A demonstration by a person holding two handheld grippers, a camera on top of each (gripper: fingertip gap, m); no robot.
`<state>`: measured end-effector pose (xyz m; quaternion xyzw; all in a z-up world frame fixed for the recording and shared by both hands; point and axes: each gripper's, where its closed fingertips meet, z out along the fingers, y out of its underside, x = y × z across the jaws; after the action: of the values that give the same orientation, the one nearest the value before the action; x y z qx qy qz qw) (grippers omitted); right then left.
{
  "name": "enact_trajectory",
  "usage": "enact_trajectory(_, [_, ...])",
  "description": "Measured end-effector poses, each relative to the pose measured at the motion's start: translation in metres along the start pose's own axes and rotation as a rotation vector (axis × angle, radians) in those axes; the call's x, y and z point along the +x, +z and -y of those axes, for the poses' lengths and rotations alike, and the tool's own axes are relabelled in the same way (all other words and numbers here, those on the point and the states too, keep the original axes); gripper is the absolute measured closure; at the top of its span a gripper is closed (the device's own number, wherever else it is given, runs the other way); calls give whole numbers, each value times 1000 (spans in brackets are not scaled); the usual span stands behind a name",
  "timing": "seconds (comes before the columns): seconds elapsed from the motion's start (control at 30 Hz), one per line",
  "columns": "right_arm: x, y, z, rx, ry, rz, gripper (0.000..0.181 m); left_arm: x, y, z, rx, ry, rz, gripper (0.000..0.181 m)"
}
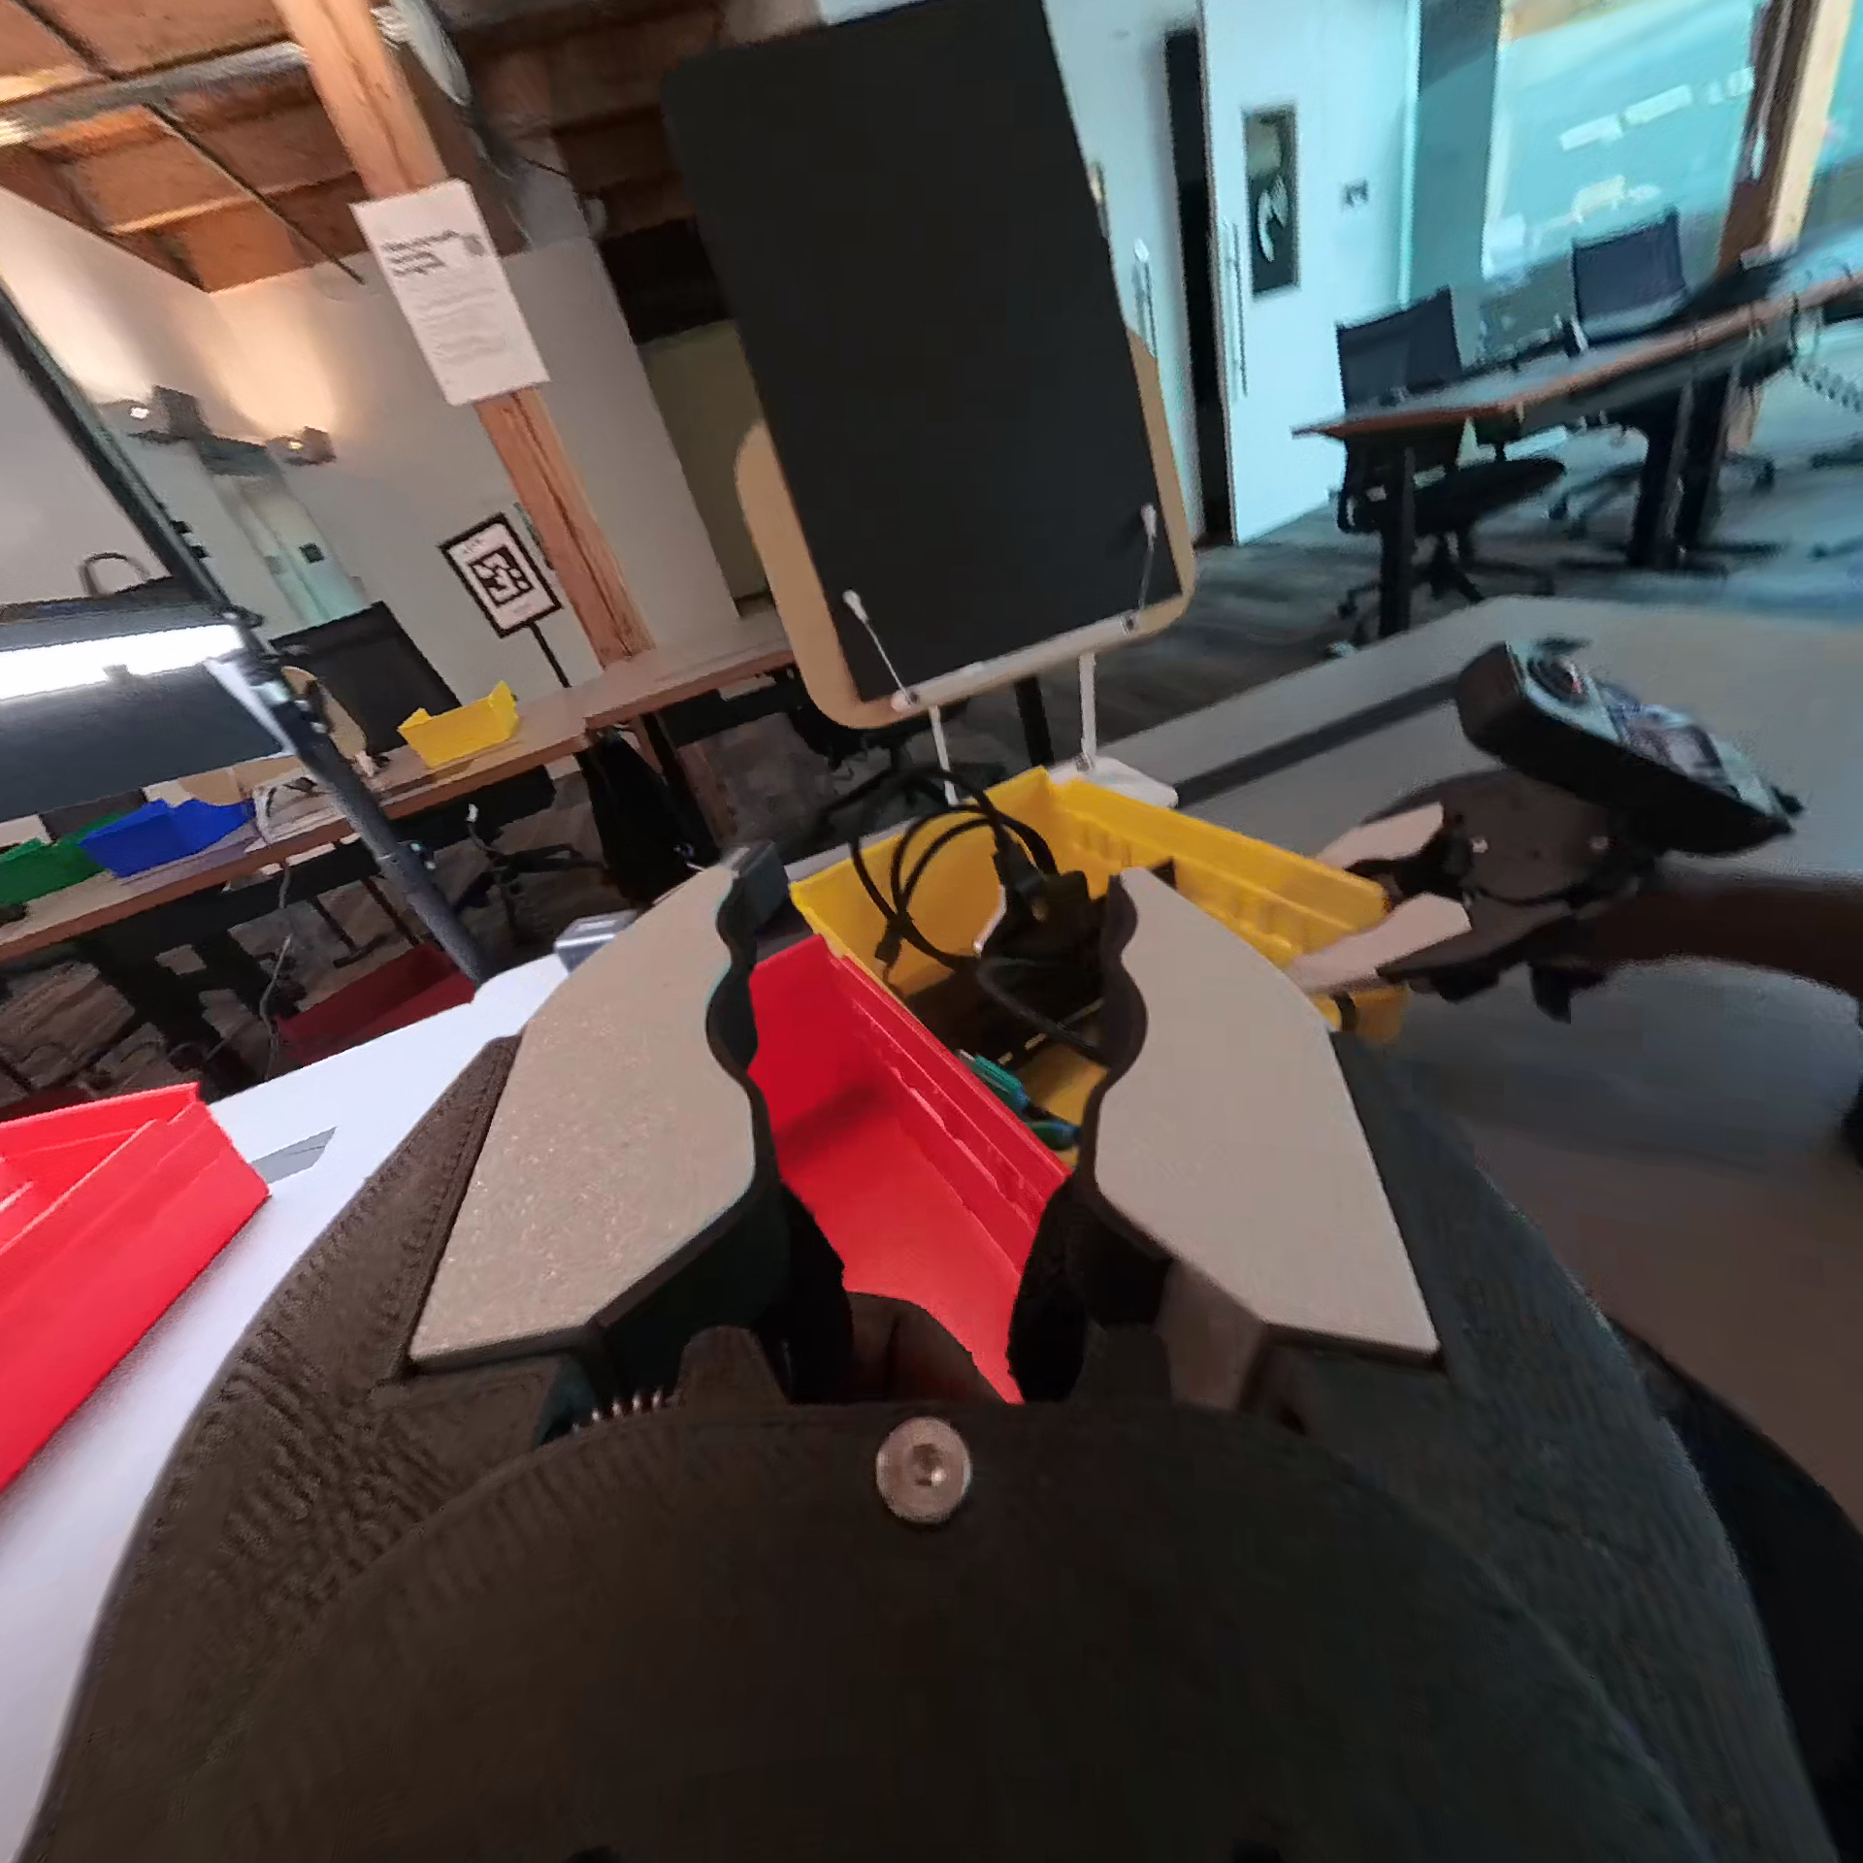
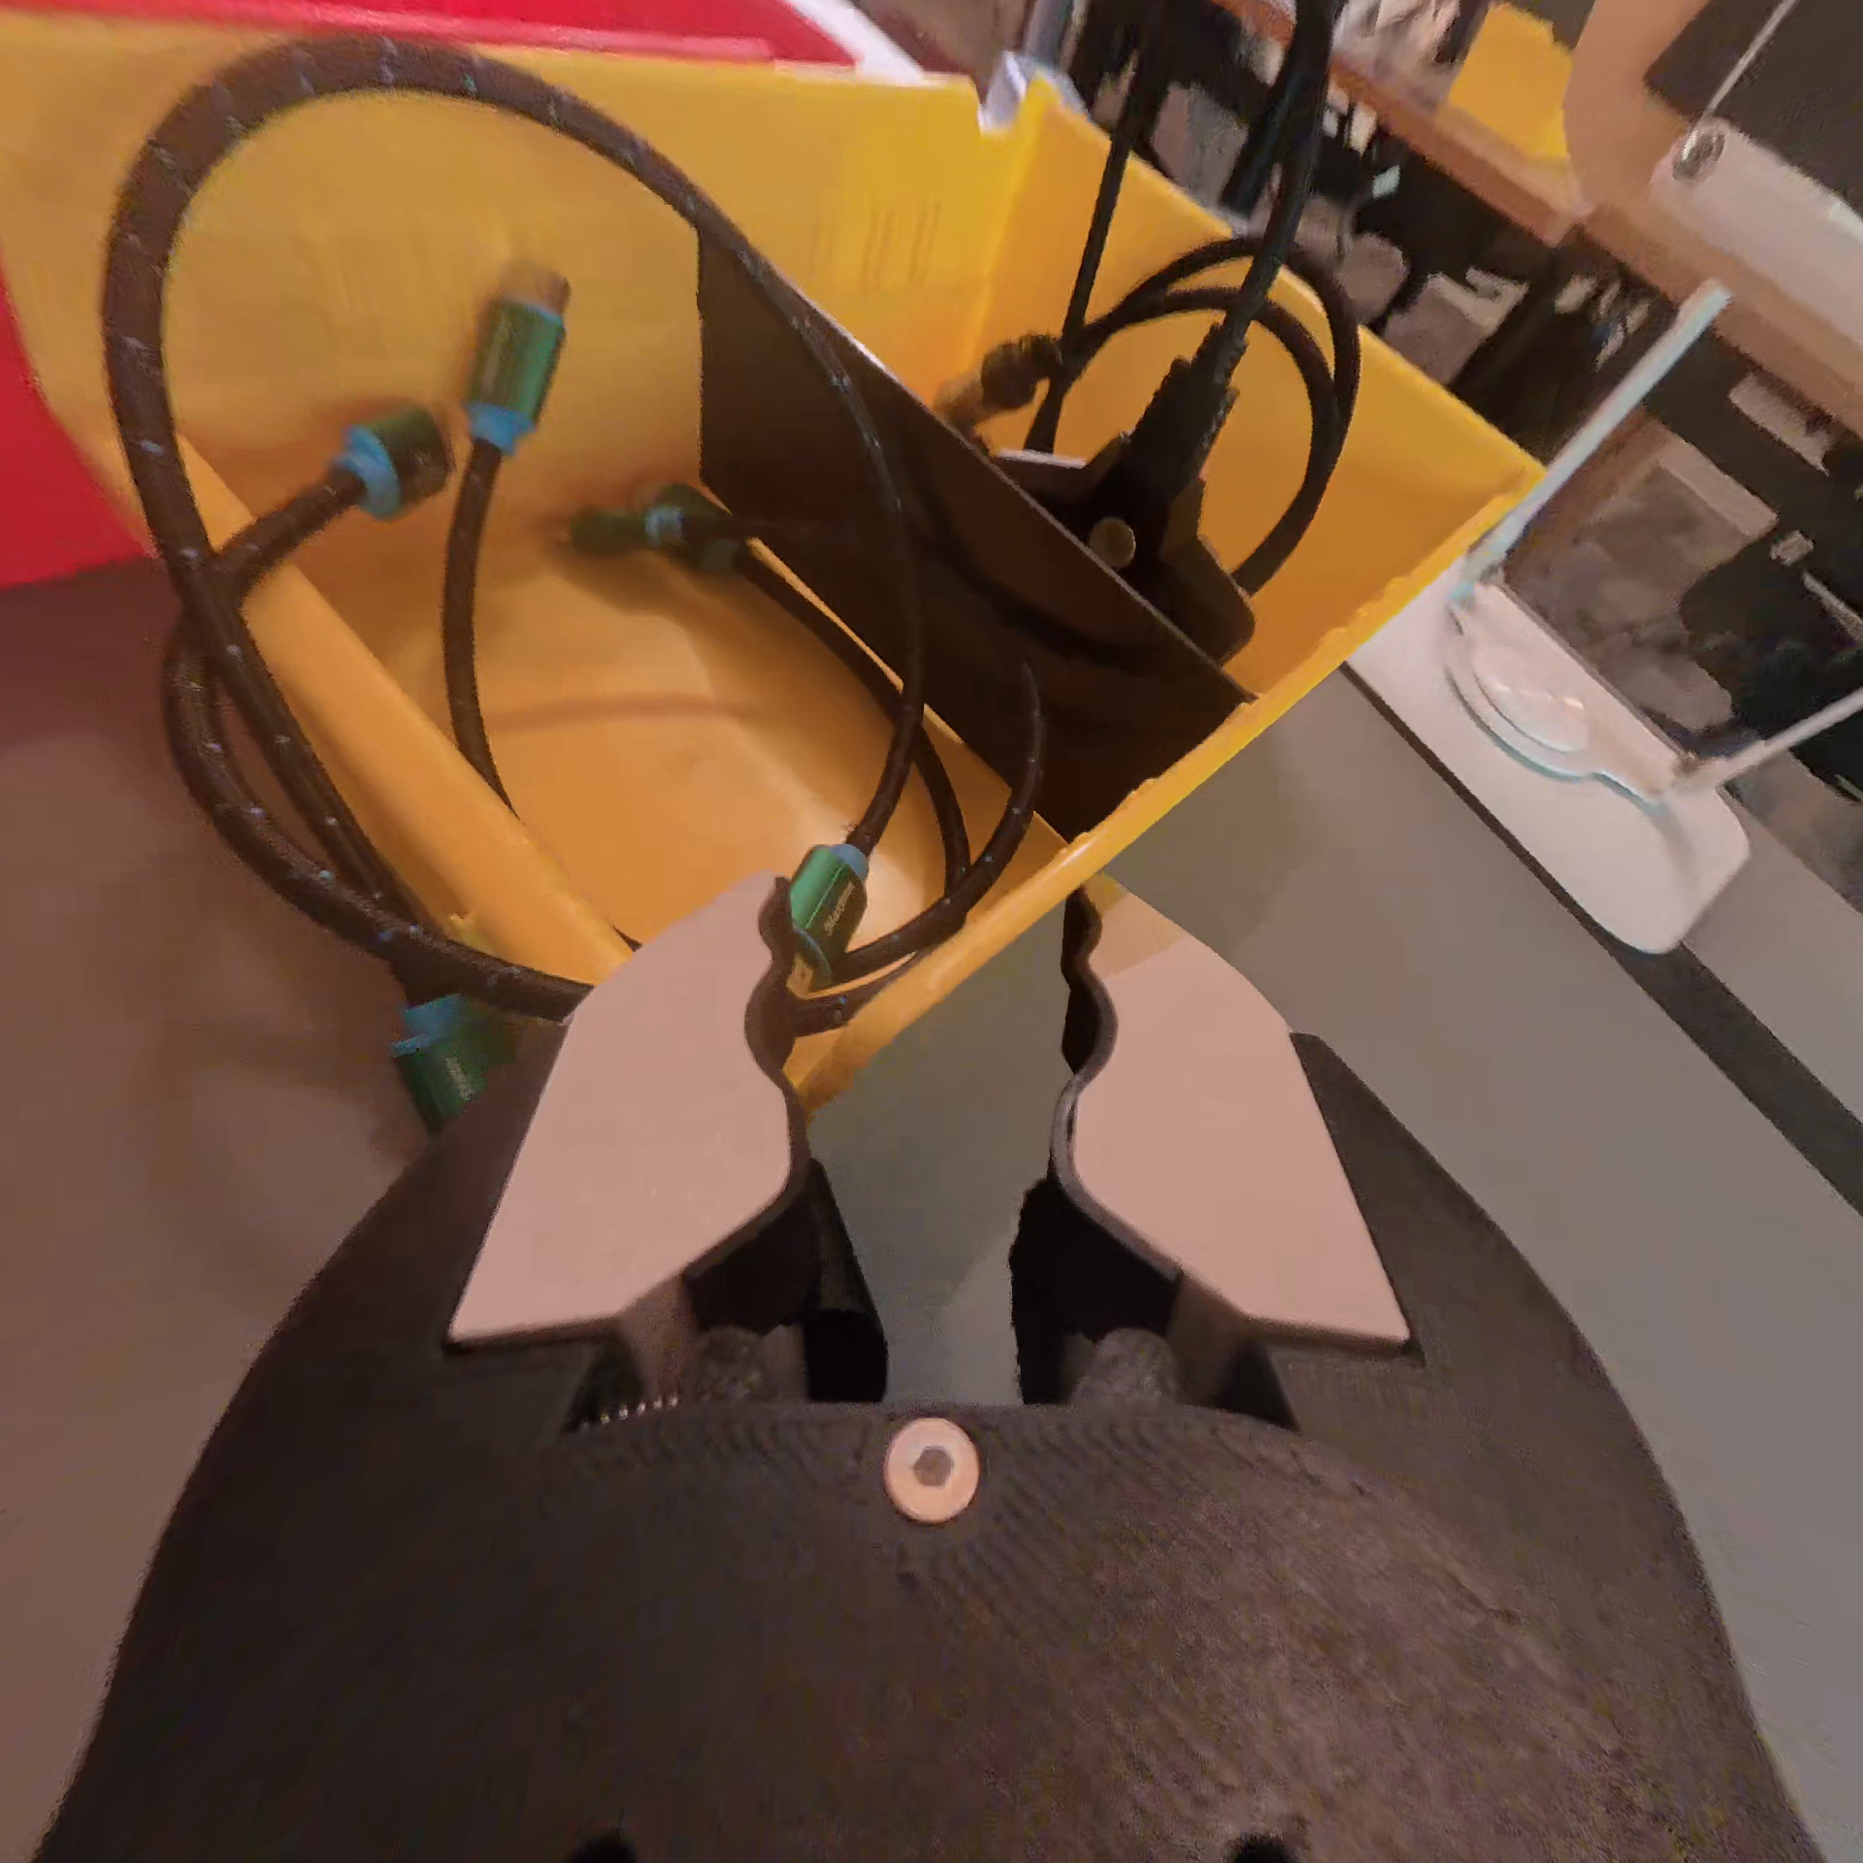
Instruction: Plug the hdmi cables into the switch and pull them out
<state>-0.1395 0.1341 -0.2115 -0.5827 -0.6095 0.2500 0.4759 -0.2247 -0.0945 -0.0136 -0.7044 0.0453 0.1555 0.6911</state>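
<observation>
Both grippers hovered empty at the yellow bin [image 2: 1018,202] of HDMI cables [image 2: 192,645].

The left gripper [image 1: 922,907] was held above a red bin [image 1: 897,1139], its jaws spread apart with nothing between them, and the yellow bin sat just beyond. The right gripper [image 2: 922,938] was at the yellow bin's near corner, jaws likewise released and grasping nothing, its left fingertip just beside a green-shelled plug [image 2: 832,892]. The braided black cables lay coiled in the bin's near compartment, 1 loop and another green plug [image 2: 444,1059] spilling over the wall onto the grey table [image 2: 1411,1059]. Behind a black divider [image 2: 806,403], the far compartment held a dark device [image 2: 1119,524] with thinner black leads; whether it was the switch could not be told. A white stand base [image 2: 1613,827] stood near the bin.
</observation>
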Motion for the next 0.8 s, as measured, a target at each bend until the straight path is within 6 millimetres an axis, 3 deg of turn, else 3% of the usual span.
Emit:
enact_trajectory(0.03, [-1, 2, 2, 34, 0, 12, 128, 5, 2, -4, -31, 29, -17, 116])
enact_trajectory(0.37, [0, 11, 8, 140, 59, 89, 125, 23, 6, -23, -147, 92, -93, 118])
enact_trajectory(0.47, [8, -5, 23, 229, 72, 83, 123, 23, 2, -45, -235, 161, -103, 116])
enact_trajectory(0.53, [21, -36, 51, 361, 150, 72, 121, 17, -5, -78, -374, 234, -113, 113])
enact_trajectory(0.67, [38, -128, 108, 608, 287, 108, 114, -8, -27, -160, -734, 406, -181, 110])
enact_trajectory(0.8, [27, -221, 136, 795, 279, 161, 112, -15, -47, -215, -925, 509, -338, 108])
